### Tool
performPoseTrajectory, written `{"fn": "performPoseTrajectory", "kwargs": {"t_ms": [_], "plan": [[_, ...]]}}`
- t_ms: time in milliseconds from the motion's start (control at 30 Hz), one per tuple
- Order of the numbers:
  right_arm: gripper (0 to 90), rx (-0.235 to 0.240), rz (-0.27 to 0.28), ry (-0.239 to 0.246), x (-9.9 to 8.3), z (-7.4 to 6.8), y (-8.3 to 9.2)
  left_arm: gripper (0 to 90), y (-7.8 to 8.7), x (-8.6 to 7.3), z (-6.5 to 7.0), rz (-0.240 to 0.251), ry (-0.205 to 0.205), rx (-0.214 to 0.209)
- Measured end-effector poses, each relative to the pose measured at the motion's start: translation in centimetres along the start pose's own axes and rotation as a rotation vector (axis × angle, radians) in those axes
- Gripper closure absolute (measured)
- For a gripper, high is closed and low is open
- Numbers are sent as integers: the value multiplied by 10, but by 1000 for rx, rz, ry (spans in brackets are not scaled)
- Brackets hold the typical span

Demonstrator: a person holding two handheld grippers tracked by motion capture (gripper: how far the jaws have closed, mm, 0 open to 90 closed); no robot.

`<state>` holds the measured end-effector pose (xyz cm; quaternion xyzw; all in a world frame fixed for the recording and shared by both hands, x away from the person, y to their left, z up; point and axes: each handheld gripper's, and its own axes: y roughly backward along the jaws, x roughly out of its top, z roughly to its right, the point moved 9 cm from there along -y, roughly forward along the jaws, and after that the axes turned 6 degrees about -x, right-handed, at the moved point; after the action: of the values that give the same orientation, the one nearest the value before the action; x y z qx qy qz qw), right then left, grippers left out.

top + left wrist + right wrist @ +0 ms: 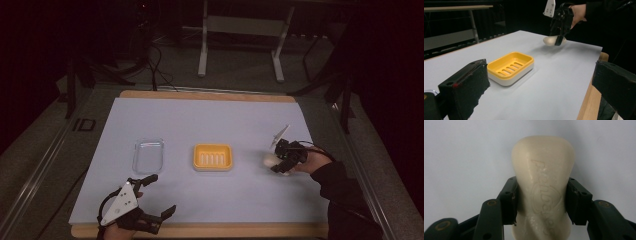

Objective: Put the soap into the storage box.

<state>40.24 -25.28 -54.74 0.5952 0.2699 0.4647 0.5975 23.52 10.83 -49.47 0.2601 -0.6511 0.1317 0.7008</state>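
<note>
A cream bar of soap [543, 182] with an embossed word on top sits between the jaws of my right gripper [542, 202], whose pads press on both its long sides. From above, the soap [270, 160] and right gripper [281, 162] hang just over the white sheet at the right. The soap [550, 40] is off the table in the left gripper view too. A yellow soap dish [213, 157] with a slotted bottom lies in the middle. My left gripper [159, 194] rests wide open near the front left edge, nothing between its jaws.
A clear plastic lid or tray [148, 154] lies left of the dish. The white sheet [210, 120] covers a wooden board [200, 231], whose edge runs along the front. A metal table frame [240, 30] stands on the floor behind.
</note>
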Motion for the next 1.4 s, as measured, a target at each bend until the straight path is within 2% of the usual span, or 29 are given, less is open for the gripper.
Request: {"fn": "performPoseTrajectory", "kwargs": {"t_ms": [333,367,433,467,600,700,933,967,1133,1400], "plan": [[497,-11,13,76,12,2,15,11,0,0,0,0,-2,1],[498,-11,33,108,17,1,17,11,0,0,0,-1,-2,0],[498,-15,36,118,18,1,18,11,0,0,0,-1,-2,0],[498,-21,40,152,21,-1,19,11,0,0,0,-2,-2,-1],[497,-26,42,187,28,-2,23,11,0,0,0,-3,-3,-2],[498,-22,43,191,31,-2,25,11,0,0,0,-3,-3,-2],[497,-8,51,237,45,-3,31,11,0,0,0,-3,-3,-3],[498,-8,60,257,49,-5,32,11,0,0,0,-2,-2,-3],[498,6,65,296,58,-10,30,11,1,0,0,-2,-3,-2],[497,21,69,331,67,-15,28,11,1,0,0,-3,-2,-3]]}}
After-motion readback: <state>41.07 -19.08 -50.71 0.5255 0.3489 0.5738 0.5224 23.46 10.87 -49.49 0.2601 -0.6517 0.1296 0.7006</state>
